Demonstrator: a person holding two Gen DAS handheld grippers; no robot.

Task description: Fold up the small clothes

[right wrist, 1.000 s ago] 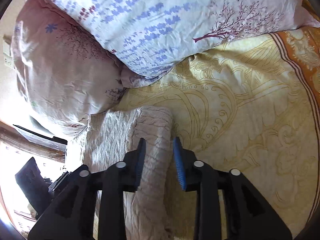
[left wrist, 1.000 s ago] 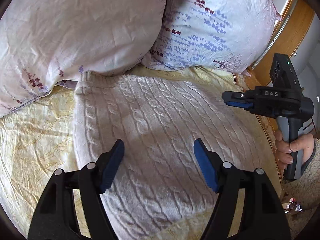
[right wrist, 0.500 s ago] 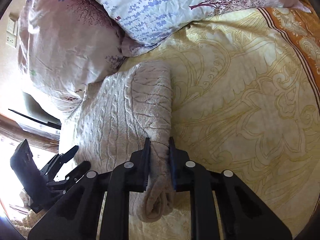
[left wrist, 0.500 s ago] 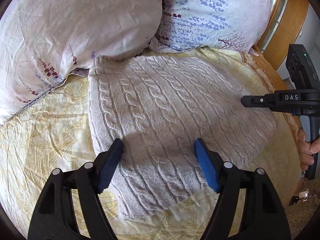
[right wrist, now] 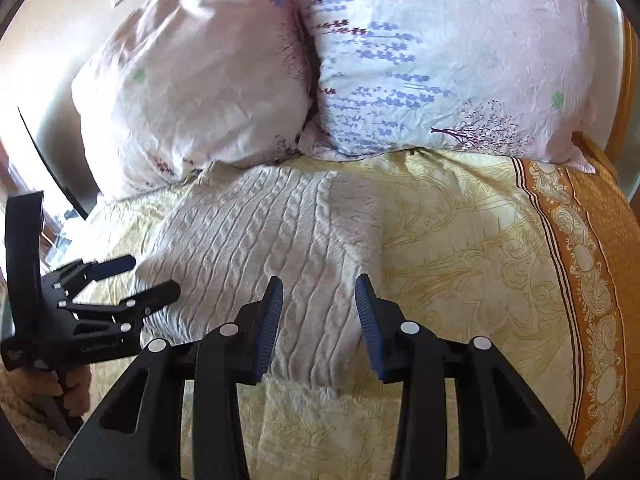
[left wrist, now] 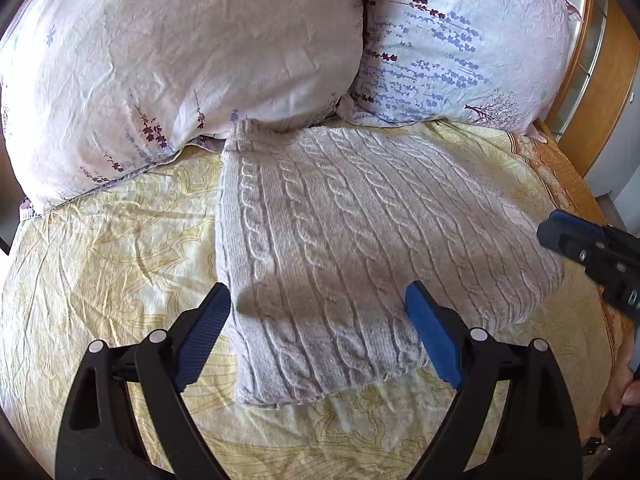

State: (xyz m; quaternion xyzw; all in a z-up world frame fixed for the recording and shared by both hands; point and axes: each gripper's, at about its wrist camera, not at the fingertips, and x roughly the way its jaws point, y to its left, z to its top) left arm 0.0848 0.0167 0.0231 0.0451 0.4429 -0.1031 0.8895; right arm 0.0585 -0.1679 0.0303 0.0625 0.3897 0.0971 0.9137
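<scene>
A folded pale cable-knit sweater (left wrist: 352,232) lies flat on the yellow patterned bedsheet (left wrist: 104,248), its far edge against the pillows. My left gripper (left wrist: 318,332) is open and empty, hovering over the sweater's near edge. My right gripper (right wrist: 319,320) is open and empty over the sweater's (right wrist: 256,240) right folded edge, not touching it. In the left wrist view the right gripper (left wrist: 560,236) enters at the right edge. In the right wrist view the left gripper (right wrist: 120,280) shows at the left.
Two floral pillows (left wrist: 180,64) (left wrist: 460,44) lean at the head of the bed. A wooden bed frame (left wrist: 600,92) runs along the right. An orange border (right wrist: 592,264) edges the sheet.
My right gripper has let go of the sweater's folded edge and opened. The fold now lies flat. Both grippers have drawn back from the sweater.
</scene>
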